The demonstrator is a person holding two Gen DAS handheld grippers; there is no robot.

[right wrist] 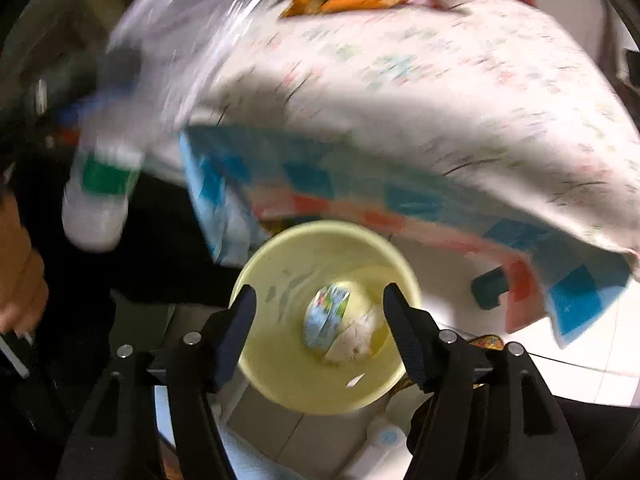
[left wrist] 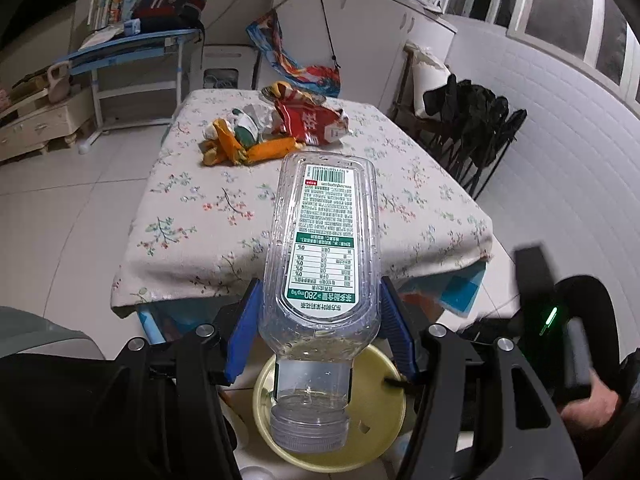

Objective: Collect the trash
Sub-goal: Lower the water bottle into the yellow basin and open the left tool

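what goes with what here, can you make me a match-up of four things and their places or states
1 clear bottle
2 crumpled wrapper
3 red snack bag
4 right gripper

a open over the yellow bin
b on the flowered tablecloth
c cap down between the left gripper's blue fingers
d at the bin's bottom

Pairs: 1-c, 2-d, 3-b, 4-a

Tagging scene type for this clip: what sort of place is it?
Probably a lived-in home room: a table under a floral tablecloth, a desk piled with books, and a tiled floor.
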